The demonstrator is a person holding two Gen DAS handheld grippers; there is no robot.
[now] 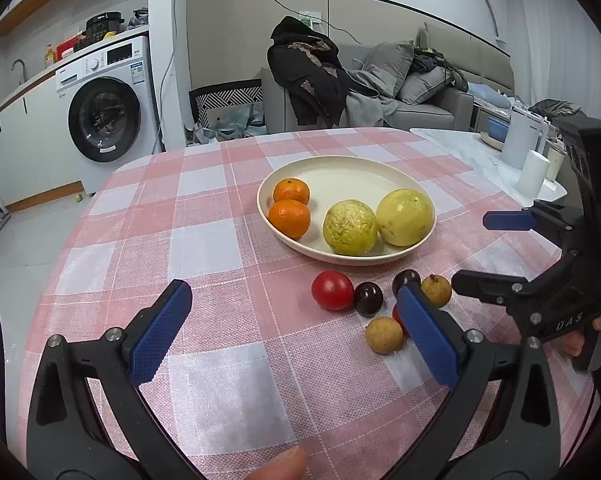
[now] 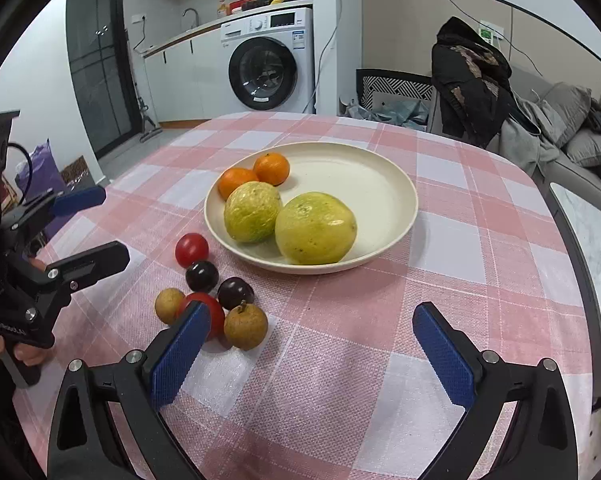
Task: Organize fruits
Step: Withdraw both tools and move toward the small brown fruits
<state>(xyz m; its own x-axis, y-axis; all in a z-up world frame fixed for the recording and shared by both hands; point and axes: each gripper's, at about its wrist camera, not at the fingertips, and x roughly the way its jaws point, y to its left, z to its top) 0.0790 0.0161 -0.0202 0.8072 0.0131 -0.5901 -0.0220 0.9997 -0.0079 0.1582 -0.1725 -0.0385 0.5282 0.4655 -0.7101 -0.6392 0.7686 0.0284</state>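
A cream plate (image 1: 332, 168) (image 2: 380, 184) on the pink checked tablecloth holds two oranges (image 1: 289, 218) (image 2: 271, 168) and two yellow-green fruits (image 1: 350, 227) (image 2: 315, 228). In front of the plate lie small fruits: a red tomato (image 1: 332, 290) (image 2: 191, 249), two dark plums (image 1: 367, 299) (image 2: 201, 276), two brown longans (image 1: 384, 335) (image 2: 245, 326) and a second tomato (image 2: 216, 312) partly hidden by fingers. My left gripper (image 1: 296, 304) (image 2: 100, 224) is open and empty above the cloth. My right gripper (image 2: 312, 328) (image 1: 480, 248) is open and empty, near the small fruits.
A white marble table (image 1: 460, 148) with a white kettle (image 1: 524, 140) and a cup (image 1: 534, 174) adjoins on the right. A washing machine (image 1: 104, 116), a grey sofa with clothes (image 1: 380, 88) and a chair (image 2: 396, 88) stand beyond the table.
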